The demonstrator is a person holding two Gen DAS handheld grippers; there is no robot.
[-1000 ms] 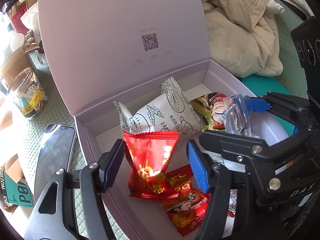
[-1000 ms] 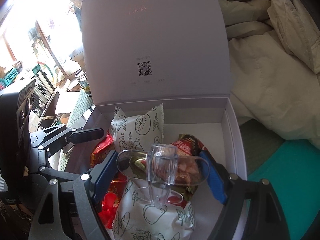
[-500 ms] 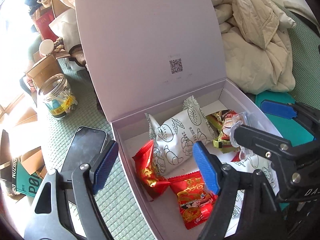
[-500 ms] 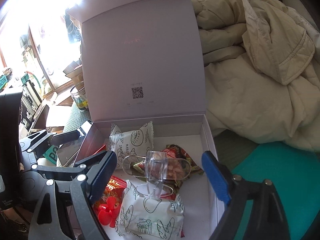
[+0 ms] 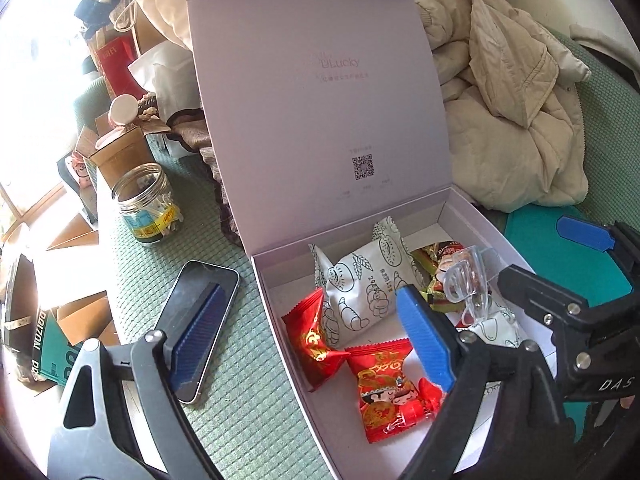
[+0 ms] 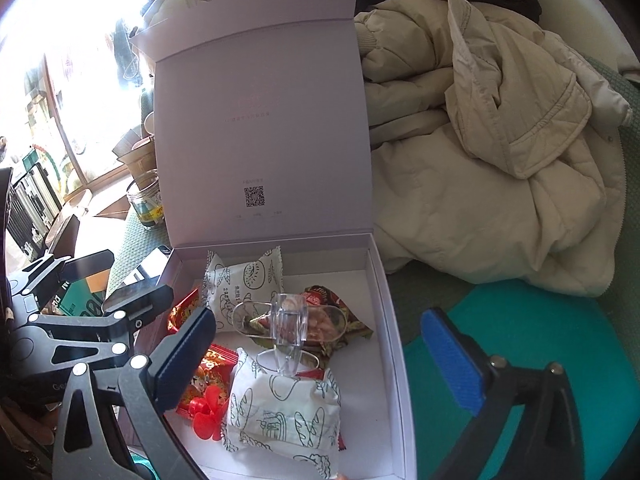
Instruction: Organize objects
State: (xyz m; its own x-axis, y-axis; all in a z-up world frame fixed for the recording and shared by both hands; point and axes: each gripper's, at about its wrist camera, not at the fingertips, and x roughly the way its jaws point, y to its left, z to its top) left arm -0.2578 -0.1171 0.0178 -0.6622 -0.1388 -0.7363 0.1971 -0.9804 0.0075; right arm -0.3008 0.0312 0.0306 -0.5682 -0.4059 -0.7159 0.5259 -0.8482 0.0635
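Lilac card makes up the gift box (image 5: 276, 304), lid upright at its far edge, which serves as the landmark. Inside it lie two white bread packets (image 6: 244, 284), red snack packets (image 5: 384, 384), a brown wrapper (image 6: 340, 316) and a clear plastic clip (image 6: 288, 328) resting on top of the packets. The left hand-held gripper (image 5: 312, 340) has just been opening; its jaws stand wide with nothing between them, one finger over the phone (image 5: 200, 292) just outside the box's left wall, the other over the box interior. The right hand-held gripper (image 6: 324, 356) has also just been opening and grips nothing; the clip lies free between its spread fingers. Right of the box, a teal mat (image 6: 532, 320) lies bare; a cream jacket (image 6: 500, 160) crowds the far right corner. A glass jar (image 5: 148, 204) stands well left of the box.
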